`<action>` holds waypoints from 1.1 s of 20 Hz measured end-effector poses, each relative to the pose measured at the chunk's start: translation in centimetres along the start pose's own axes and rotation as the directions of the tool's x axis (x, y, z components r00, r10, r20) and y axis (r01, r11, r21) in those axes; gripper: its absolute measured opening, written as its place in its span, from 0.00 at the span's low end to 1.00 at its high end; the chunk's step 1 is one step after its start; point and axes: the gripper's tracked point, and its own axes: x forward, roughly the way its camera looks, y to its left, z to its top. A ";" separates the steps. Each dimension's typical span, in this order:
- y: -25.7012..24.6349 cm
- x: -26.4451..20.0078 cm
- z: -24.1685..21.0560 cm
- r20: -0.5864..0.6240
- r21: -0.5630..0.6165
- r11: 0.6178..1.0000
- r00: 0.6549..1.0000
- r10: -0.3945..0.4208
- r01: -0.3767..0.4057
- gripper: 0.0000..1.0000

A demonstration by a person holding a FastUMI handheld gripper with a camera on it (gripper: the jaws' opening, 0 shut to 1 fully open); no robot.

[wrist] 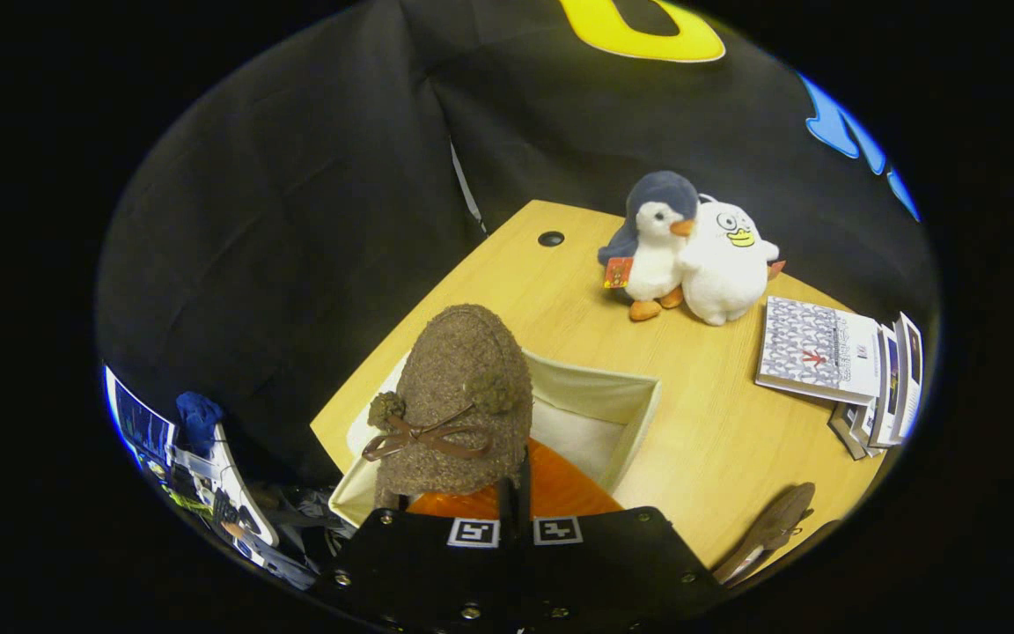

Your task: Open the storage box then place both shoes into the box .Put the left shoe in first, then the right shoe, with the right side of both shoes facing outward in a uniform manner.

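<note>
Brown, nubbly wool covers the slipper-like shoe (pixel 459 396) that rises toe-up just ahead of the gripper (pixel 514 493), a thin brown ribbon bow and two small pompoms on its upper. Its heel end is hidden behind the gripper's dark body, so where the fingers meet the shoe is hard to make out; the two fingers stand very close together with only a narrow slit between them, seemingly pinched on the shoe's rear edge, though the contact itself is hidden. An orange surface shows just behind the shoe and around the fingers, and I cannot tell whether it is the shoe's lining or something else. Beneath and beyond the shoe sits the open cream fabric storage box (pixel 626 414), its near half blocked by the shoe and the gripper, its pale inside partly visible. The box rests on a light wooden table (pixel 701 440). To the right of the gripper, near the table's edge, lies the second brown shoe (pixel 771 528), cut off and blurred. Farther back on the table stand a grey-and-white plush penguin (pixel 657 246) and a white plush duck (pixel 727 264), touching each other, and to their right a fanned stack of booklets (pixel 841 361).
</note>
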 end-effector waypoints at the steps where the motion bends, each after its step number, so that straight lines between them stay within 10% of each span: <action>1: 0.1 1.2 -0.6 -0.024 -0.006 1.000 1.000 -0.010 0.010 0.00; 15: -0.4 11.3 -6.7 -0.294 -0.057 0.987 0.942 -0.160 0.149 0.01; 22: 0.5 7.6 -5.4 -0.260 -0.063 0.991 0.957 -0.129 0.117 0.71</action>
